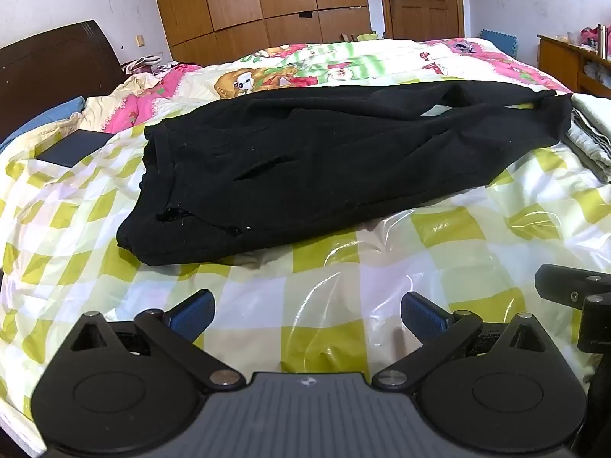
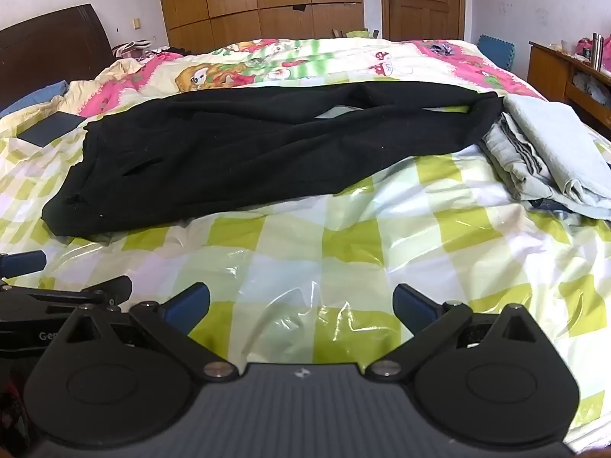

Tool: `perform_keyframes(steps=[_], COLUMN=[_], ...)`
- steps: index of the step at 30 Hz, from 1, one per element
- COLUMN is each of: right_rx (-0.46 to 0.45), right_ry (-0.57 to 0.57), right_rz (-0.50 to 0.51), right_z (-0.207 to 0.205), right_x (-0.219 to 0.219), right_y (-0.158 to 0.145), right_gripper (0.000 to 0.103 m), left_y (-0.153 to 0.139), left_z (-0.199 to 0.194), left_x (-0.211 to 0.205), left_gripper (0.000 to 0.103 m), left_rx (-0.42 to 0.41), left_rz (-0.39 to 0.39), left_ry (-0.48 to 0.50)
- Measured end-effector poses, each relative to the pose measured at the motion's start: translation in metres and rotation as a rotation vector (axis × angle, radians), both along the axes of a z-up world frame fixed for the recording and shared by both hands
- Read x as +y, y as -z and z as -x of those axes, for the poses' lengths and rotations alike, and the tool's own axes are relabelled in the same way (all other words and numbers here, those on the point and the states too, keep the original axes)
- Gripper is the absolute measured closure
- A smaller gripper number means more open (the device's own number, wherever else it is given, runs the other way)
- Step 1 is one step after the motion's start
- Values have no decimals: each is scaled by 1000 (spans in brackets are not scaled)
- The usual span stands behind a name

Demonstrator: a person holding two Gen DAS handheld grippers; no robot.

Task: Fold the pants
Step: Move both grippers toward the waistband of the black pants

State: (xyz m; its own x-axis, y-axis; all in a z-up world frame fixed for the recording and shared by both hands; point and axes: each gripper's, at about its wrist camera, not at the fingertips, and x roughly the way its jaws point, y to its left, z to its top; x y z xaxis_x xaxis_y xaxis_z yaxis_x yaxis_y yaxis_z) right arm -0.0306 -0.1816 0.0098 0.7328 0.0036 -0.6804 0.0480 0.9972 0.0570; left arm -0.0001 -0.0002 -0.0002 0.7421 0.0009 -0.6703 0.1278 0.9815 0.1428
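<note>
- Left wrist view: the left gripper [image 1: 307, 311] hangs over the bed with its two blue fingers [image 1: 193, 313] spread wide apart. Nothing is between them.
- The black pants [image 1: 324, 160] lie flat across the bed, past the gripper and not touching it. The waist end is on the left and the legs run off to the right.
- The pants rest on a shiny green and white checked cover [image 1: 343, 278].
- A dark flat box [image 1: 74, 149] sits on the cover, to the left of the waist end.
- Right wrist view: the right gripper [image 2: 301, 303] is spread wide too, and it holds nothing.
- In this view the pants [image 2: 248, 152] lie ahead and a bit to the left, apart from the fingers.
- A pile of folded grey clothes [image 2: 546, 149] sits at the right, just beside the leg ends.
- A cartoon quilt [image 2: 305, 63] with pink edges lies behind the pants.
- A brown wardrobe [image 2: 259, 0] and a door [image 2: 422, 0] stand at the far wall.
</note>
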Motion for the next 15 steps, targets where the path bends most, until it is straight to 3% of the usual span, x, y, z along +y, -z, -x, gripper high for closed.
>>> perform_keyframes(steps=[15], right_rx=[8], right_ry=[13], right_rz=[36], right_z=[-3], right_x=[0], right_y=[1], right_gripper=[2], left_y=[2], left_z=[0], left_x=[0], left_gripper=[0], left_rx=[11], left_rz=[6], left_ry=[15])
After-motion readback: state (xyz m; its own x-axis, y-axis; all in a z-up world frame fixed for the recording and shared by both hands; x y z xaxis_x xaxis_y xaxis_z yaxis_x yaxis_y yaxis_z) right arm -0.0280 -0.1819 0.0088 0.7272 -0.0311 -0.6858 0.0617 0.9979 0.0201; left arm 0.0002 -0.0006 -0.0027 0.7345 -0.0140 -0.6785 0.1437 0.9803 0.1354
